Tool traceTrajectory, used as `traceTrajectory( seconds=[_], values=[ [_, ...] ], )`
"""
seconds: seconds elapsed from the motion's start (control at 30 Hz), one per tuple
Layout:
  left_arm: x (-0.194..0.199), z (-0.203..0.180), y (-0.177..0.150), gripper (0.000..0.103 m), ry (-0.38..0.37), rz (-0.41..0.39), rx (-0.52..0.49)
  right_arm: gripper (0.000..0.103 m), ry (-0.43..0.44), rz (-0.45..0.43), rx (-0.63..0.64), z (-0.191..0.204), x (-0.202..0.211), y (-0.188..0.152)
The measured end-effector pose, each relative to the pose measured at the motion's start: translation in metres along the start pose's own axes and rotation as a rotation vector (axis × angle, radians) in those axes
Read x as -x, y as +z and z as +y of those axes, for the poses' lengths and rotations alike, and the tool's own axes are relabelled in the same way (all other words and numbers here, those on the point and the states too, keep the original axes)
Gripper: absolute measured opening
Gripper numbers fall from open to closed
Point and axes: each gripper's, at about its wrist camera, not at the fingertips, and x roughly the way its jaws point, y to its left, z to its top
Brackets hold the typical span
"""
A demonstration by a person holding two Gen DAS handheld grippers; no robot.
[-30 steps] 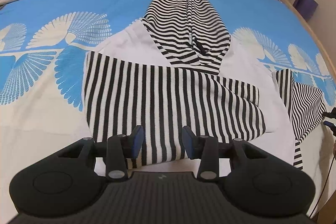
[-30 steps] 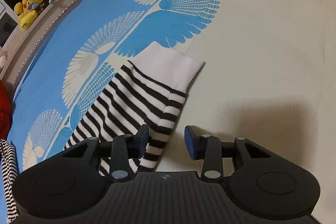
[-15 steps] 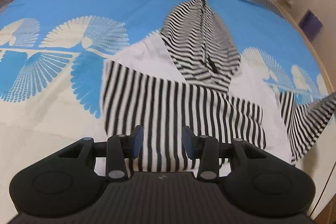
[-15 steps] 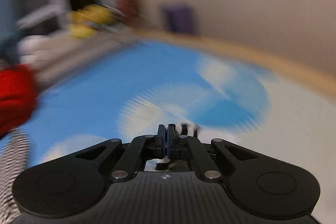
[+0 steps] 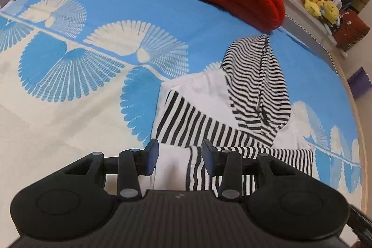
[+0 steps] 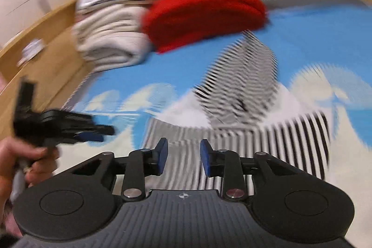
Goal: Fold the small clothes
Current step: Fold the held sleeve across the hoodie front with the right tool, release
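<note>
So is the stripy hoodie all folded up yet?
Partly folded. On the hoodie, both striped sleeves lie across its white body; the hood lies spread flat.

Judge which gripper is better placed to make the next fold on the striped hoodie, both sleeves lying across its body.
Left, probably. The left gripper hangs open and steady right over the striped hoodie at its folded sleeves. The right gripper, jaws opening and empty, is mid-swing in a blurred view.

Left claw point(image 5: 179, 159): matte black body, ribbed central plate with a small pale logo, two round side discs, silver pivot screws, blue pads on the fingers point(image 5: 152, 155). Right claw point(image 6: 181, 158): same build, crosshair mark on its plate. A bare hand point(image 6: 25, 162) shows, blurred.
</note>
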Motion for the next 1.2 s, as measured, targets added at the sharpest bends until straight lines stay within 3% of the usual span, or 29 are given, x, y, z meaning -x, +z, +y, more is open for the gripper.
traceTrajectory(
  seconds=[0.2,0.33,0.47,0.57,0.6,0.67,0.73,0.87,0.9,1.03,1.1,1.2],
  values=[
    [-0.03,-0.002,-0.013,0.045,-0.024,0.092,0.013,0.034,-0.28,0.145,-0.268,-0.068,-0.043,-0.023],
    [-0.056,0.006,-0.02,0.045,0.002,0.163,0.056,0.035,-0.291,0.224,-0.47,-0.116,-0.057,-0.04],
    [-0.08,0.016,-0.028,0.045,0.075,0.239,0.066,0.035,-0.338,0.244,-0.498,-0.134,-0.054,-0.048],
    [-0.091,0.018,-0.035,0.044,0.067,0.279,0.066,0.035,-0.332,0.249,-0.528,-0.143,-0.047,-0.049],
    [-0.093,0.017,-0.037,0.039,0.058,0.288,0.063,0.035,-0.33,0.249,-0.526,-0.144,-0.046,-0.049],
    [-0.091,0.013,-0.04,0.014,0.054,0.274,0.034,0.035,-0.328,0.25,-0.524,-0.146,-0.045,-0.047],
    [-0.079,0.005,-0.037,0.008,0.066,0.199,-0.006,0.035,-0.331,0.251,-0.536,-0.15,-0.043,-0.048],
    [-0.048,-0.009,-0.029,0.007,0.054,0.038,-0.078,0.035,-0.342,0.246,-0.543,-0.152,-0.04,-0.048],
    [-0.047,-0.01,-0.029,0.008,0.063,0.035,-0.079,0.035,-0.353,0.244,-0.539,-0.153,-0.043,-0.046],
    [-0.064,-0.006,-0.036,0.011,0.163,0.148,-0.1,0.035,-0.378,0.237,-0.531,-0.151,-0.04,-0.045],
    [-0.054,-0.006,-0.035,0.011,0.201,0.09,-0.126,0.035,-0.399,0.215,-0.499,-0.144,-0.037,-0.042],
    [-0.045,-0.014,-0.036,0.014,0.118,0.049,-0.157,0.036,-0.379,0.191,-0.453,-0.135,-0.038,-0.037]
  ],
)
